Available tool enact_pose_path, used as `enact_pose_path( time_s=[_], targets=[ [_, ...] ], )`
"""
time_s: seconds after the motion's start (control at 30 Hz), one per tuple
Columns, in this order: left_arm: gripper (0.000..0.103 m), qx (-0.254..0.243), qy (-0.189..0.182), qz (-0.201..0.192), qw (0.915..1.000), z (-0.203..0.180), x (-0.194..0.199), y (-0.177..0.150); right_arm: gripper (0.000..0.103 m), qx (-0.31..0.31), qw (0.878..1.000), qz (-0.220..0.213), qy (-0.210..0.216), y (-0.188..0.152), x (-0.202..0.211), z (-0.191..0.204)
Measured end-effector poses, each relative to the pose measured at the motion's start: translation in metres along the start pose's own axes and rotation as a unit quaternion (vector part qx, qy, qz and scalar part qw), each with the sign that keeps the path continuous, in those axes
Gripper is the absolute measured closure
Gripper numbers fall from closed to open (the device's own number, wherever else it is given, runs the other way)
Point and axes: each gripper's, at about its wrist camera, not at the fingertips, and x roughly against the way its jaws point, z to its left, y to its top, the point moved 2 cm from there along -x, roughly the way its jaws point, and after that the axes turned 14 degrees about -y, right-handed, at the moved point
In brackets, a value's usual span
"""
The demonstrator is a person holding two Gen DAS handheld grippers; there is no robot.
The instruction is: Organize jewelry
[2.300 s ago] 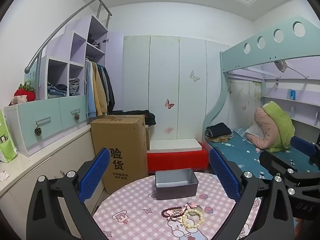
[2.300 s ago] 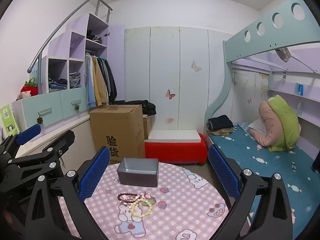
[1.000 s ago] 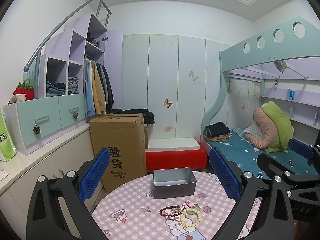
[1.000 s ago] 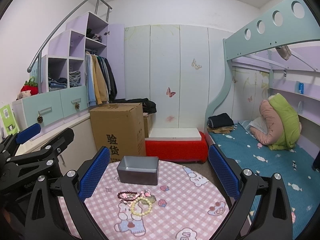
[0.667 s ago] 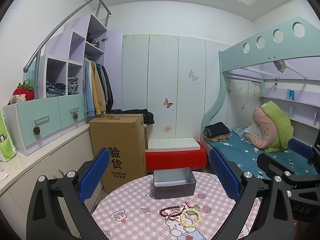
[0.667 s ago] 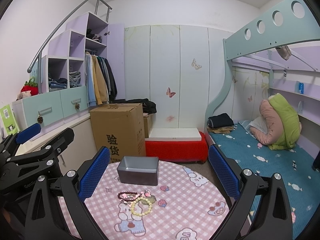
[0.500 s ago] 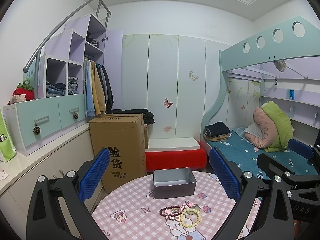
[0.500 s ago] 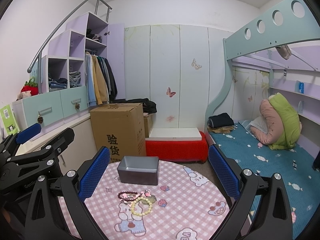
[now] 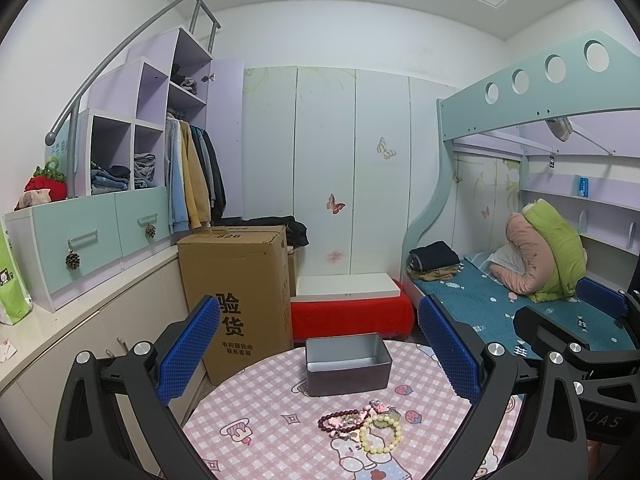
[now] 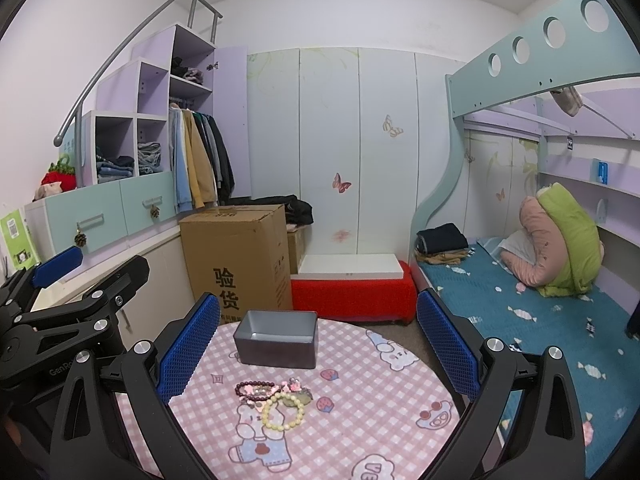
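Both grippers, left (image 9: 320,354) and right (image 10: 318,346), released above table (image 10: 360,420) | bracelets (image 10: 272,398) near us, tin (image 10: 276,338) beyond, ready for filling

bright, even ceiling light; soft shadows; sharp focus; fisheye-bent, vignetted edges

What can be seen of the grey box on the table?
The grey metal box is rectangular, open-topped and lidless, with thin matte walls. Its visible interior looks empty. It stands upright on the pink checked tablecloth, toward the far edge, behind the bracelets and apart from them. Nothing touches it but the cloth.
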Motion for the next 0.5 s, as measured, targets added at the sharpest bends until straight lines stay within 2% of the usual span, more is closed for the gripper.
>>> enact_pose_path(
  time_s=[0.5],
  targets=[
    [0.007, -0.001, -0.001, 0.003, 1.0000, -0.0010, -0.0027, -0.0017, 0.007, -0.001, 1.000, 0.002, 0.001, 0.0003, -0.0012, -0.0010]
  ],
)
